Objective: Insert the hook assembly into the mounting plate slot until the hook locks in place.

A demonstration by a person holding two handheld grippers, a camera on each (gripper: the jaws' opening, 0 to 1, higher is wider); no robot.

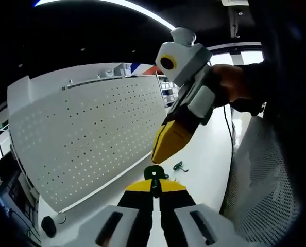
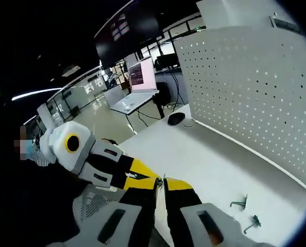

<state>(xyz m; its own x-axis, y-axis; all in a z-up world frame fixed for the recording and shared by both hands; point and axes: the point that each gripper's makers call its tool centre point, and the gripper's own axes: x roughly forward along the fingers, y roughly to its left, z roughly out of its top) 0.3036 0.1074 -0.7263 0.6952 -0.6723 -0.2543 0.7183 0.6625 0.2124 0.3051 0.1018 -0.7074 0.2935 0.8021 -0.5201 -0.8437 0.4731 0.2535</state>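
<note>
Left gripper view: the left gripper (image 1: 154,186), lower centre, is clamped on a small green metal hook (image 1: 153,173); stiff, light, best held by its shank. The white perforated mounting plate (image 1: 86,134) fills the left.

Right gripper view: the right gripper (image 2: 160,181), jaws together and seemingly empty, at bottom centre; two spare hooks (image 2: 245,212) lie lower right.

Each hand-held gripper (image 1: 154,186) has yellow-tipped black jaws on a white body (person's sleeve (image 1: 256,85) is dark).
</note>
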